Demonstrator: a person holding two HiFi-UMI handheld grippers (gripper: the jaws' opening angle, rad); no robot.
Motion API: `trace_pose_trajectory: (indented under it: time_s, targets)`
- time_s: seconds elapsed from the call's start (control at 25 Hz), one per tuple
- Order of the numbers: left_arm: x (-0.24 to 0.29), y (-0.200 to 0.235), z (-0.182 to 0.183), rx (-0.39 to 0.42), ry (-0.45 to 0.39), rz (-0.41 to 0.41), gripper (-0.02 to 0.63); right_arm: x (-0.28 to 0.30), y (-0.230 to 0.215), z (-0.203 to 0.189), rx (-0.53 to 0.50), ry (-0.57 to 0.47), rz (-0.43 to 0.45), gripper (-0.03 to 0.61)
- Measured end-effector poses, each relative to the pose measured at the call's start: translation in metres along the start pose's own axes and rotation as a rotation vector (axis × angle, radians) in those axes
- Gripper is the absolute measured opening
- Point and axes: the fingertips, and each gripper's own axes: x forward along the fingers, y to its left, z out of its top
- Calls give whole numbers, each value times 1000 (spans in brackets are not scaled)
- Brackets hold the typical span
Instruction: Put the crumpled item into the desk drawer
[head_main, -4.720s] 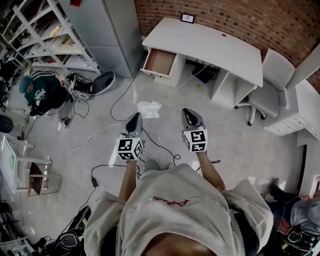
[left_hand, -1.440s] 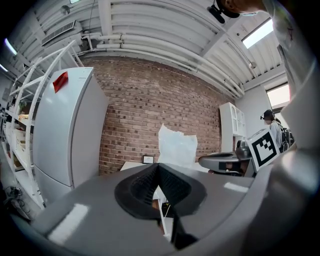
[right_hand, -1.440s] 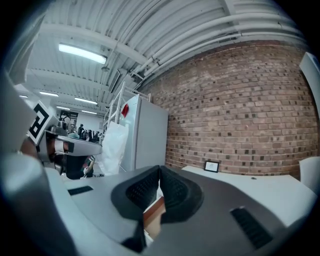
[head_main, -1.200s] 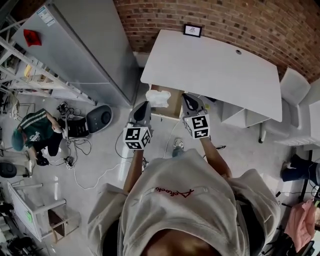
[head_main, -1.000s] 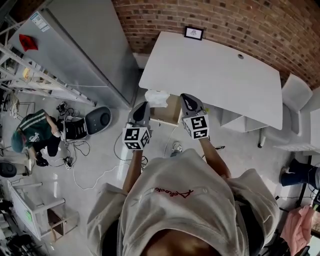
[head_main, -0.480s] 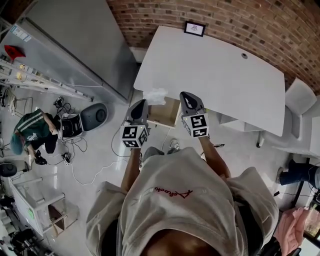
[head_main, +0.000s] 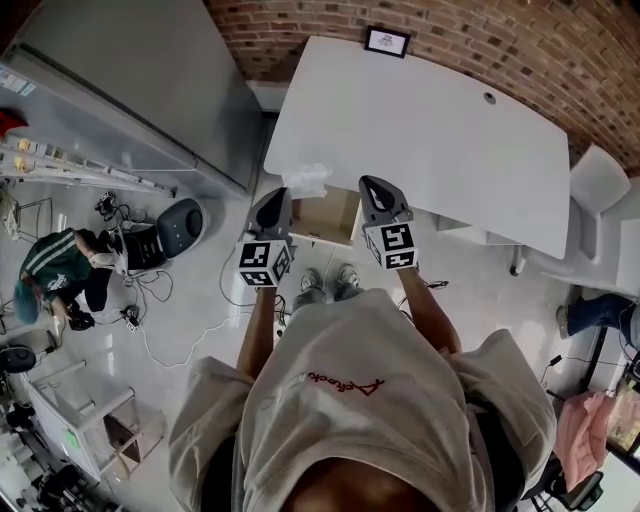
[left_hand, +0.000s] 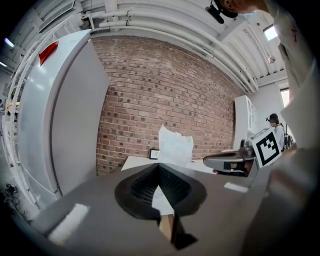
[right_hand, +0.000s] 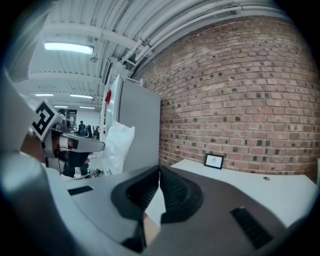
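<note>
A crumpled white item (head_main: 306, 180) sticks out of my left gripper (head_main: 281, 195), which is shut on its lower end. In the left gripper view the crumpled white item (left_hand: 175, 145) rises above the closed jaws. It hangs beside the left rim of the open desk drawer (head_main: 325, 220), under the white desk (head_main: 430, 130). My right gripper (head_main: 372, 186) is shut and holds nothing, over the drawer's right side. The right gripper view shows the left gripper and the crumpled white item (right_hand: 118, 142) off to its left.
A grey metal cabinet (head_main: 130, 70) stands left of the desk. A small picture frame (head_main: 378, 41) sits at the desk's back edge by the brick wall. A person (head_main: 55, 270) crouches on the floor at left among cables (head_main: 150, 300). A white chair (head_main: 600, 185) stands at right.
The item lay on the floor at first; now my left gripper holds it. Over the last second both grippers have come closer to the desk, with the item at the drawer's left rim.
</note>
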Motion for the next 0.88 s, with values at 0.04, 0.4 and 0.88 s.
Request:
trace_pose_trajectory:
  time_s: [0.04,0.4,0.88]
  targets:
    - [2,4,0,0,2,-9,8,3,1,0,1,4,-8,12]
    - [10,29,-15,-8,36,-56,8,22,17,-14,13,48,-34,12]
    - [18,24,-66,-43,141,-62,8,21,15,-64,68,136,-25,12]
